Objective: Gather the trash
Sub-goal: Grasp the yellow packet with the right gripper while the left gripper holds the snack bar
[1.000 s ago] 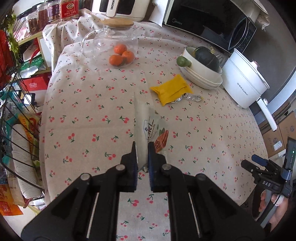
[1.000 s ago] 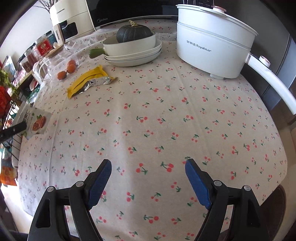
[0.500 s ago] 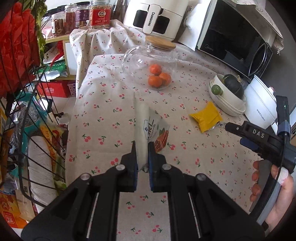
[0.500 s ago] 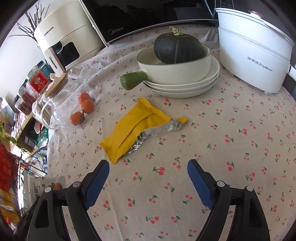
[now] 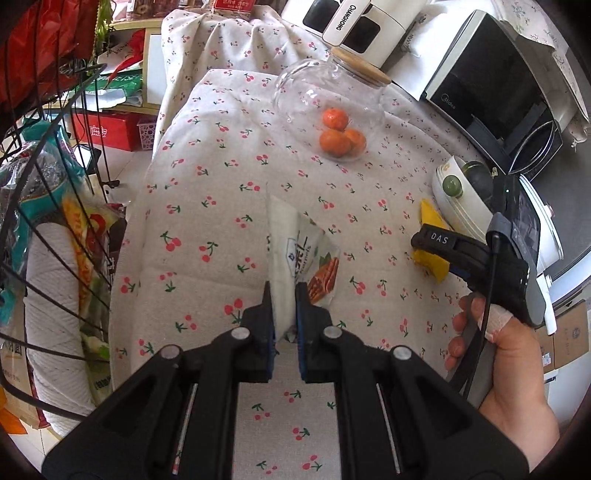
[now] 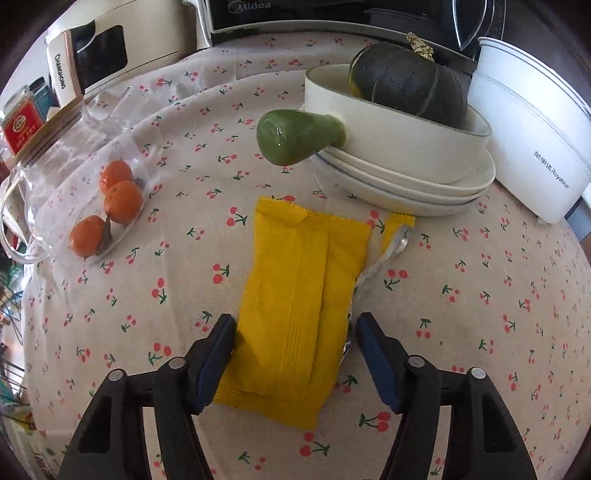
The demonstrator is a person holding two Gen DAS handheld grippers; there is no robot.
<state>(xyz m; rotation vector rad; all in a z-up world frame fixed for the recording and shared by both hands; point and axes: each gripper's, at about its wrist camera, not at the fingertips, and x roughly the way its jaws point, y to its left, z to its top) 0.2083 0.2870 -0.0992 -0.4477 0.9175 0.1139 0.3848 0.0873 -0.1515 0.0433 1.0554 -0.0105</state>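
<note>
My left gripper [image 5: 283, 295] is shut on a white snack wrapper [image 5: 303, 254] with a food picture and holds it above the cherry-print tablecloth [image 5: 221, 206]. My right gripper [image 6: 295, 332] is open, its two blue-padded fingers on either side of a yellow snack wrapper [image 6: 299, 295] that lies flat on the tablecloth [image 6: 480, 295], with a torn silver edge on its right. The right gripper [image 5: 436, 240] also shows in the left wrist view, over the yellow wrapper [image 5: 432, 258].
A wire basket [image 5: 48, 229] full of wrappers stands left of the table. A glass jar with oranges [image 6: 107, 206], stacked white dishes with a dark squash [image 6: 402, 122], a white electric pot [image 6: 532, 147], a microwave [image 5: 495, 85] and an air fryer [image 5: 354, 22] ring the far side.
My right gripper has moved forward and down until its open fingers straddle the yellow wrapper. My left gripper has carried the white wrapper leftward, toward the wire basket.
</note>
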